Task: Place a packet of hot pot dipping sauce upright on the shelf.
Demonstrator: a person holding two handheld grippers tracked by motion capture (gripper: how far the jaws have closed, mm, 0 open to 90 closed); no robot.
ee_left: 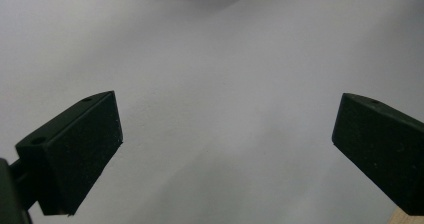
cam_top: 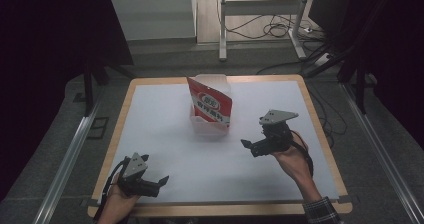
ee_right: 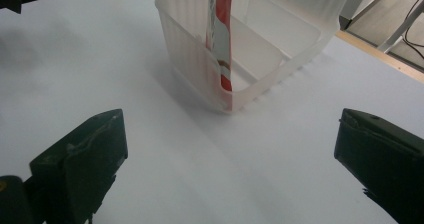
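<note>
Packet (cam_top: 212, 105) upright in bin (ee_right: 280, 54), grippers wide apart

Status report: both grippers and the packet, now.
Left gripper open, holding nothing, low near table edge. Right gripper open, holding nothing, facing the bin. Red-and-white packet stands upright in it. Nothing in between.

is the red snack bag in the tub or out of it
In it. The red snack bag stands on edge inside the white plastic tub, its lower end below the rim and its top sticking out above.
</note>
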